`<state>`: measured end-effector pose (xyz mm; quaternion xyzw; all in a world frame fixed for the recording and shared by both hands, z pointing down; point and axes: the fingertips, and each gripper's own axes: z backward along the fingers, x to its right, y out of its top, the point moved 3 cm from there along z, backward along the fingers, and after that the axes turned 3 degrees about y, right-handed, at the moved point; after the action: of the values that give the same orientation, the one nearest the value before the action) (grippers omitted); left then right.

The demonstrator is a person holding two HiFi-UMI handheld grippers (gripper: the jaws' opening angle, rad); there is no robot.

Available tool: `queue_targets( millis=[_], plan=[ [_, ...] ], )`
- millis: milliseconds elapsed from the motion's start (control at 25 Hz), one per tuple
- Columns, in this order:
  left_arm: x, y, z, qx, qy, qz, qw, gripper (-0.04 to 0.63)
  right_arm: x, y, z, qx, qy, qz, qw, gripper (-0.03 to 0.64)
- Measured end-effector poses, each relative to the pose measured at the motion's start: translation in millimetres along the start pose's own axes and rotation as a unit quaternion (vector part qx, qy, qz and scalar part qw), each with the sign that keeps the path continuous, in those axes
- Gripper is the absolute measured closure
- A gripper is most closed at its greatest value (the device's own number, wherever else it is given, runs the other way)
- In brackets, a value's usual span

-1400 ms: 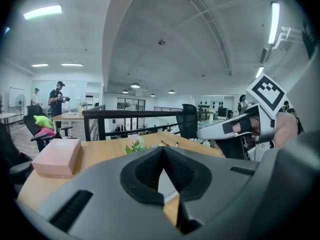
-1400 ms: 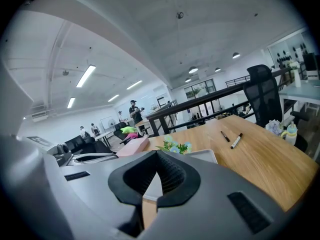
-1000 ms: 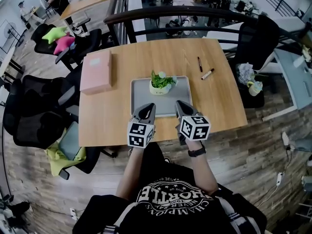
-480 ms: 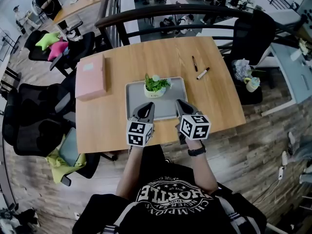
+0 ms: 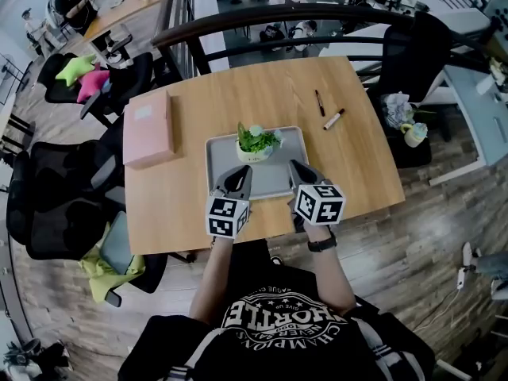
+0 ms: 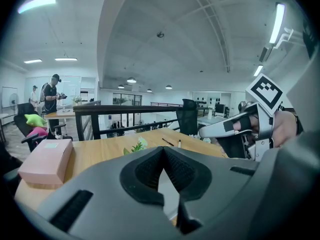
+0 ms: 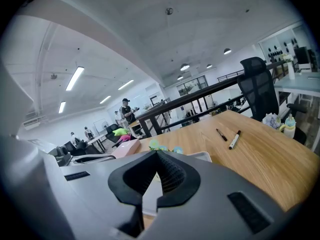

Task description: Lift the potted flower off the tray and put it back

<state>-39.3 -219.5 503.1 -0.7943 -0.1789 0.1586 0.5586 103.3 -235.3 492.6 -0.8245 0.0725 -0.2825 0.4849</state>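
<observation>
The potted flower (image 5: 255,143), green leaves in a small white pot, stands upright at the back of the grey tray (image 5: 268,179) on the wooden table. My left gripper (image 5: 237,175) and right gripper (image 5: 296,168) hover side by side over the tray's near edge, short of the pot, both shut and empty. In the left gripper view the shut jaws (image 6: 162,154) hide most of the plant (image 6: 135,146), and the right gripper (image 6: 235,129) shows at right. In the right gripper view the flower tops (image 7: 162,146) and a tray corner (image 7: 201,155) peek over the shut jaws (image 7: 157,157).
A pink box (image 5: 148,128) lies left of the tray. Two markers (image 5: 319,102) (image 5: 333,119) lie at the back right of the table (image 5: 357,165). Black office chairs (image 5: 55,197) stand at the table's left, a railing (image 5: 262,18) runs behind it. People stand far off at the back left.
Both grippers have crept forward over the tray's near edge toward the plant. Their jaws stay shut.
</observation>
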Motion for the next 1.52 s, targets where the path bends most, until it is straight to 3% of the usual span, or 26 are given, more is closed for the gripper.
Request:
queue_targets(
  millis=[360, 1520],
  plan=[
    [-10, -7, -9, -0.005, -0.021, 0.008, 0.9997, 0.58, 5, -3, -18, -0.011, -0.003, -0.006, 1.0, 0.597],
    [-37, -38, -35, -0.037, -0.018, 0.023, 0.9989, 0.58, 31, -25, -50, -0.053, -0.029, -0.008, 0.998, 0.597]
  ],
)
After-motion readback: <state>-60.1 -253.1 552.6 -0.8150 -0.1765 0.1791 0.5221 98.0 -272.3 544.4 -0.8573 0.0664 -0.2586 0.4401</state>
